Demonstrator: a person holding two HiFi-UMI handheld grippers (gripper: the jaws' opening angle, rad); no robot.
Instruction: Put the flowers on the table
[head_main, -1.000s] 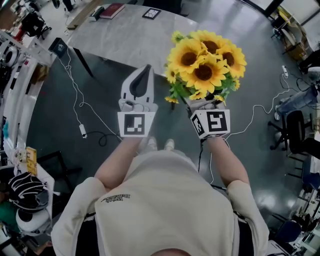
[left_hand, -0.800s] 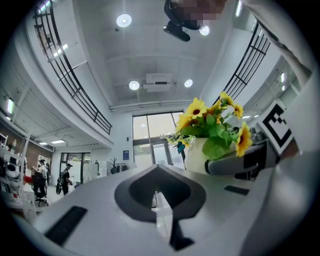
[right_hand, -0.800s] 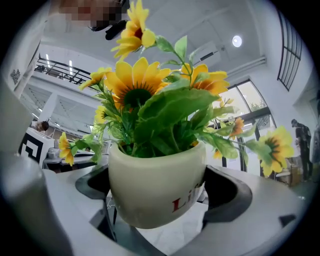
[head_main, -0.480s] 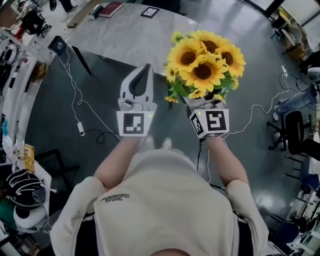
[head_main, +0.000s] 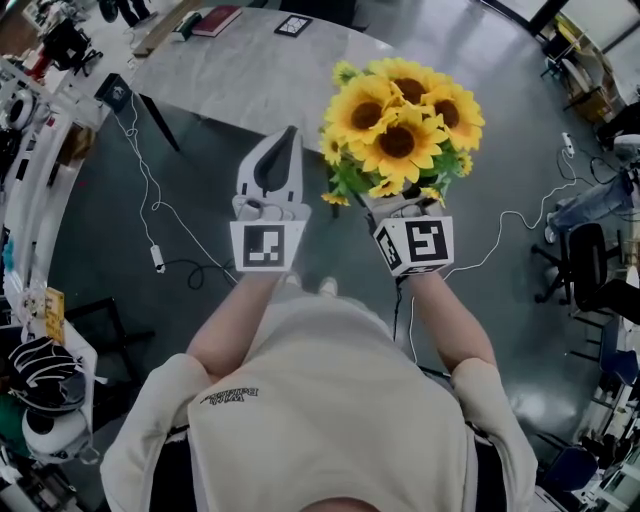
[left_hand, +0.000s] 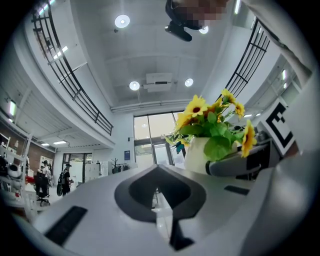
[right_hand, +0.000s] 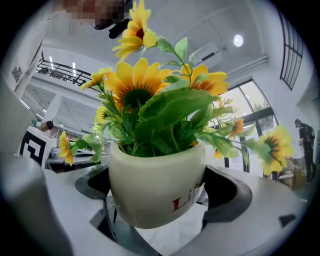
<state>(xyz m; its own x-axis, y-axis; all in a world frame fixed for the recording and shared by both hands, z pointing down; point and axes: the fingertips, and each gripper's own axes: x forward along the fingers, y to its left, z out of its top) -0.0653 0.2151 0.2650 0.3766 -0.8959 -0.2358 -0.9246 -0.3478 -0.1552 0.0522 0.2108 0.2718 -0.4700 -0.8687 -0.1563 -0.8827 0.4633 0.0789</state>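
Note:
A bunch of sunflowers (head_main: 400, 125) stands in a cream pot (right_hand: 157, 182) with red lettering. My right gripper (right_hand: 159, 192) is shut on the pot, a jaw on each side, and holds it upright in the air. In the head view the flowers hide the pot and the right gripper's (head_main: 405, 205) jaws. My left gripper (head_main: 283, 150) is shut and empty, level with the flowers on their left; its jaws meet at the tip (left_hand: 159, 167). The grey marble table (head_main: 250, 70) lies ahead, beyond both grippers.
A red book (head_main: 222, 19) and a framed black card (head_main: 292, 25) lie at the table's far edge. White cables (head_main: 150, 200) trail over the dark floor on the left. Office chairs (head_main: 590, 270) stand at the right, cluttered benches (head_main: 40, 100) at the left.
Both grippers and the flowers have shifted slightly up and left in the head view, toward the table. The grip on the pot is the same.

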